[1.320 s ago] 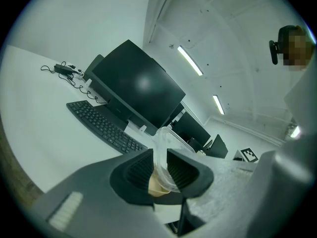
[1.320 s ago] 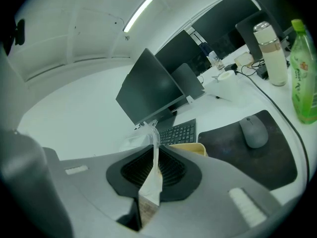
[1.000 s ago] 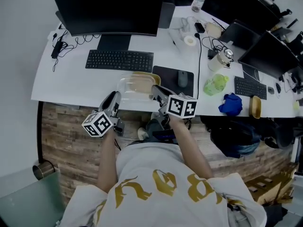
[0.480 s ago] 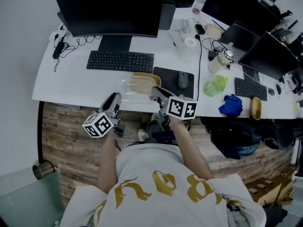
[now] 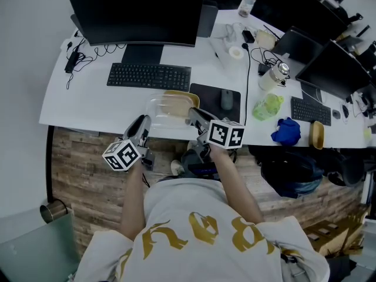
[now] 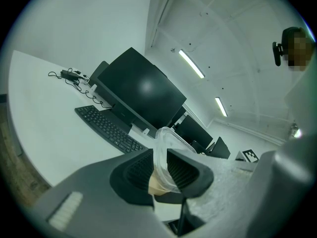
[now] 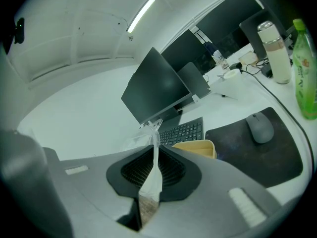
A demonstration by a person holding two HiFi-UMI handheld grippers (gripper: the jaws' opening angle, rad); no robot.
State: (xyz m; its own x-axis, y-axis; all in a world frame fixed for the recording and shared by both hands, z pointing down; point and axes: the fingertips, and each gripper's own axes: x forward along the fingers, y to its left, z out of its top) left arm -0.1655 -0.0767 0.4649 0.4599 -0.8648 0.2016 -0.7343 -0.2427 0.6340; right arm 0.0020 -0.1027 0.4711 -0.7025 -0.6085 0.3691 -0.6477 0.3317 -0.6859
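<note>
Clear plastic container point(image 5: 160, 111) sits at the front edge of a white desk point(image 5: 76, 107), gripped from both sides. The left gripper point(image 5: 142, 122) clamps its jaws on the left rim, and the right gripper point(image 5: 192, 114) pinches the thin right edge. The two-sided hold likely keeps the flimsy shell level and untwisted. A beige box point(image 5: 180, 98) lies close against its far side. A keyboard point(image 5: 148, 76) and monitor point(image 5: 138, 13) stand beyond, with a mouse point(image 5: 227, 98) to the right.
</note>
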